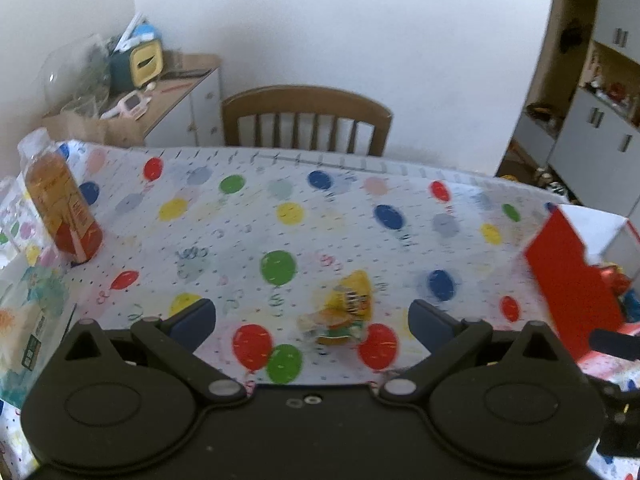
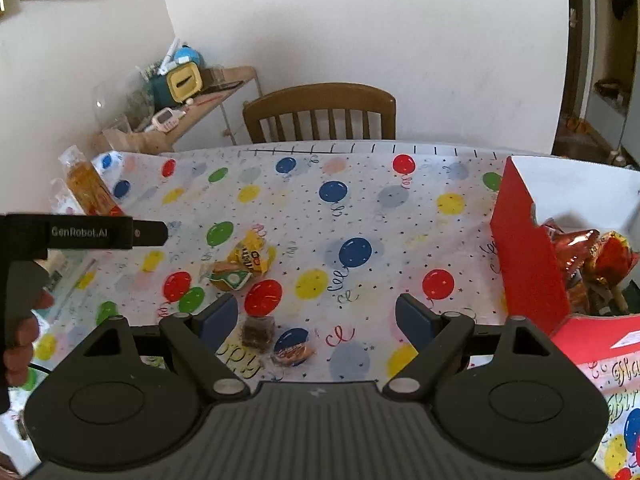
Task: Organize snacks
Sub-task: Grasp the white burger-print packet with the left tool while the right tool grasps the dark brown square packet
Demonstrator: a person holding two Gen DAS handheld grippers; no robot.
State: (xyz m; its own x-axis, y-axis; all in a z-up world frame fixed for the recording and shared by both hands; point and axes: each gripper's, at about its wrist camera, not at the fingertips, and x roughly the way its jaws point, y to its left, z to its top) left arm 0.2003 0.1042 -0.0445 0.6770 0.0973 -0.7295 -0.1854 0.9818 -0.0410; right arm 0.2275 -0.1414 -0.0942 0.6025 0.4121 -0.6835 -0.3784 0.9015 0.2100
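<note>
While four loose snacks lie on the surface (image 2: 360, 208), they split into two pairs: a yellow packet (image 2: 252, 255) touching a burger-print pack (image 2: 229, 276), and nearer, a dark square (image 2: 258, 331) just beside a blue round pack (image 2: 291, 347). One red box (image 2: 528, 264) at the right holds several red wrappers (image 2: 580, 252) (too jumbled to count). One orange bottle (image 1: 60, 208) stands far left. Left tool (image 1: 312, 322) and right tool (image 2: 316, 320) both gape wide, holding nothing.

The surface (image 2: 360, 208), under a balloon-print cloth, carries a red box (image 2: 528, 264), an orange bottle (image 2: 86, 184), a yellow packet (image 2: 250, 256) touching a burger-print snack (image 2: 230, 276), and two small snacks (image 2: 276, 340).
</note>
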